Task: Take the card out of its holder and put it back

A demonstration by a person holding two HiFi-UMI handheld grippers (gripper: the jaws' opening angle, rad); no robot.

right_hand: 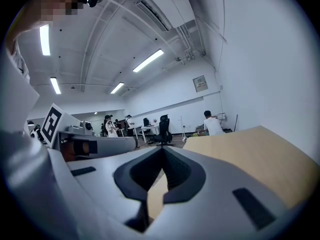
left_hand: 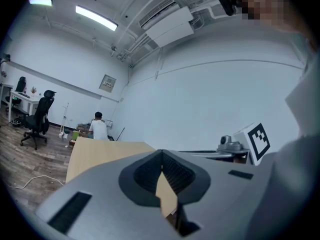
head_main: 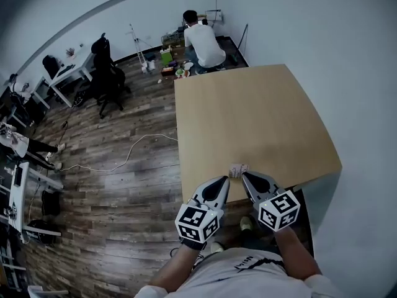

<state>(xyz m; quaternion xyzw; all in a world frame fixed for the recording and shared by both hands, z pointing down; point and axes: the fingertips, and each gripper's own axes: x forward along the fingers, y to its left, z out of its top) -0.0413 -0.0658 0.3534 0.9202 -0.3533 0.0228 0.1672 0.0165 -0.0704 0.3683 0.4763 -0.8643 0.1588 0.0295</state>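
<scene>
- While you hold both grippers over the near edge of the wooden table (head_main: pixel 260 117), the left gripper (head_main: pixel 223 180) and right gripper (head_main: pixel 245 176) angle inward. Their tips are close together, just beside a small whitish card holder (head_main: pixel 238 170) sitting right at that edge.
- Past the holder, the tabletop runs on to its far edge. Its right side lies near the white wall (head_main: pixel 353 73), and its left side opens onto wide plank floor (head_main: pixel 124 185) crossed by a white cable (head_main: pixel 133 149).
- A person in a white shirt (head_main: pixel 203 41) crouches just beyond the table's far end, and a black office chair (head_main: pixel 105 73) stands well off to the left.
- Your left gripper (left_hand: pixel 162 156), seen in its own view, has its jaws clenched tip to tip on nothing. Only table wood shows through the gap below the tips. The other gripper's marker cube (left_hand: pixel 257 140) appears at the right there, but not the holder.
- Your right gripper (right_hand: pixel 162 151) is likewise pressed closed and empty. Its view catches the left one's marker cube (right_hand: pixel 50 125) and the ceiling strip lights (right_hand: pixel 147 60), which the head view does not show.
- Only the head view shows the holder, and it is too small there to tell whether the card sits inside it.
</scene>
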